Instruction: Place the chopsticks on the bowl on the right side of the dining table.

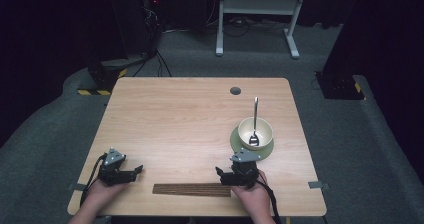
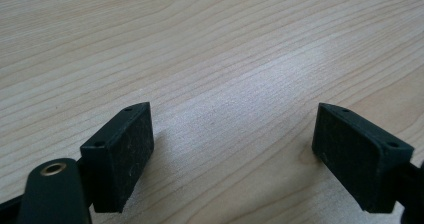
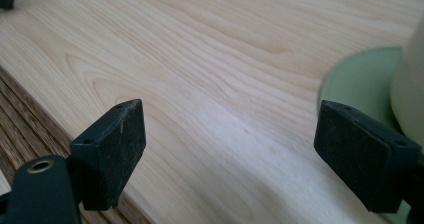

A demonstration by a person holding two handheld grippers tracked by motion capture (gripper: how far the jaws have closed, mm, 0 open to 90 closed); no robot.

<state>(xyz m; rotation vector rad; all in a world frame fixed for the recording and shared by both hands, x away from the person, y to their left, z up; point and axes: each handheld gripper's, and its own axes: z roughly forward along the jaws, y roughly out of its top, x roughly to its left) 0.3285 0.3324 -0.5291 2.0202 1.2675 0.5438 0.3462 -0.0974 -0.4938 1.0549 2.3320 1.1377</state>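
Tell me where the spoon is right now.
In the high view, the spoon stands in the cream bowl on the green plate, right side of the table, just beyond the right gripper.

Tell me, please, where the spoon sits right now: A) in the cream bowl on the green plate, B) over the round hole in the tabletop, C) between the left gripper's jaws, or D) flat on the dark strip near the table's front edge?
A: the spoon stands in the bowl, its handle leaning over the far rim.
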